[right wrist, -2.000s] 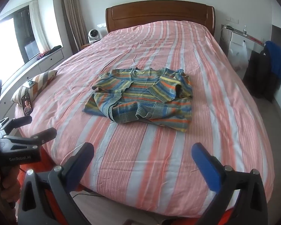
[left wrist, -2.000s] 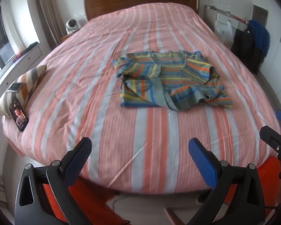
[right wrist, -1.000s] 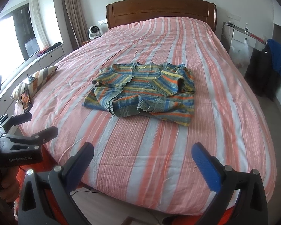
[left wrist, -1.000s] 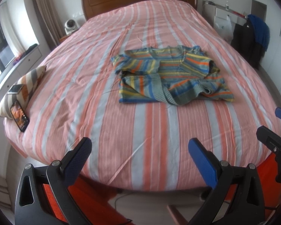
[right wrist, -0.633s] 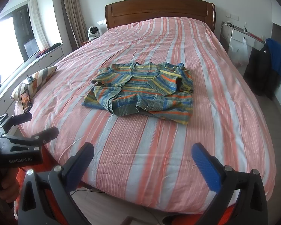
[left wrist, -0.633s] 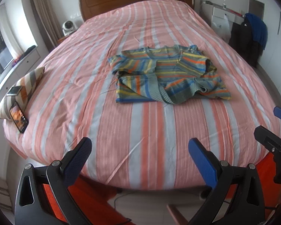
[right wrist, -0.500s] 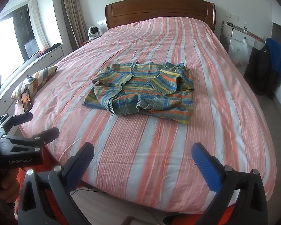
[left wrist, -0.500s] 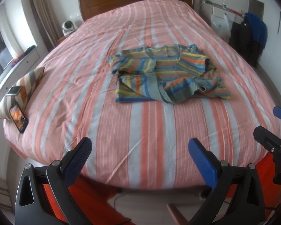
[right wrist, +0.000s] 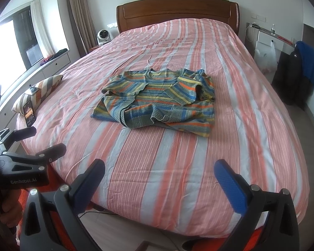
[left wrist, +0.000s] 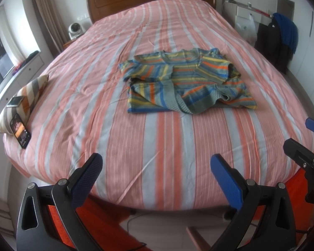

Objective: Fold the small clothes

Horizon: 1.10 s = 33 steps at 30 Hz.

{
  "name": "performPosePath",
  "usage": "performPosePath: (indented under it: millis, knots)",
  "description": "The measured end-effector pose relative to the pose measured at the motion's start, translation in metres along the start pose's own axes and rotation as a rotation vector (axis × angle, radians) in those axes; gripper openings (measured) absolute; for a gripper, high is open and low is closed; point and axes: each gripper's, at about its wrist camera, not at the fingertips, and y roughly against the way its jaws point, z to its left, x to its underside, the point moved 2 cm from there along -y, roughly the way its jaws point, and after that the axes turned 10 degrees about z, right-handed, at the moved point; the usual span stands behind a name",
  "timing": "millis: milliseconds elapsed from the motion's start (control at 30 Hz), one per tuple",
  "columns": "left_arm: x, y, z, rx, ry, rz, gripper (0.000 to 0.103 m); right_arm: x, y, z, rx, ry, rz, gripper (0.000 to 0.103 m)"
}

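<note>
Striped bed fills the frame, and mid-frame lies the sweater, sleeves tucked in but rumpled, so I judge the fold half done. Left claw and right claw both gape wide at the bottom edge, holding nothing, well apart from it.

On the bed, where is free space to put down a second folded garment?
The wide strip of pink striped bedspread between the multicoloured striped knit sweater and the foot edge is bare. So is the stretch between sweater and wooden headboard. The left edge is crowded: striped cushion, black phone.
</note>
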Motion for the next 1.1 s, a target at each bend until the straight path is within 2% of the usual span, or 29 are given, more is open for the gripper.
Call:
performPosePath:
  millis: [133, 333, 800, 1100]
  knots:
    - [0.002, -0.002, -0.002, 0.001, -0.002, 0.006, 0.103, -0.002, 0.000, -0.001, 0.038, 0.013, -0.044, 0.103]
    - [0.004, -0.004, -0.001, 0.002, 0.003, 0.013, 0.103, -0.001, -0.002, -0.004, 0.025, -0.012, -0.007, 0.103]
    - [0.001, -0.008, 0.002, -0.005, 0.002, 0.025, 0.103, -0.001, 0.001, -0.011, 0.006, -0.047, -0.006, 0.103]
    - [0.002, -0.011, 0.002, -0.007, 0.003, 0.030, 0.103, 0.000, -0.002, -0.006, 0.038, -0.001, 0.055, 0.103]
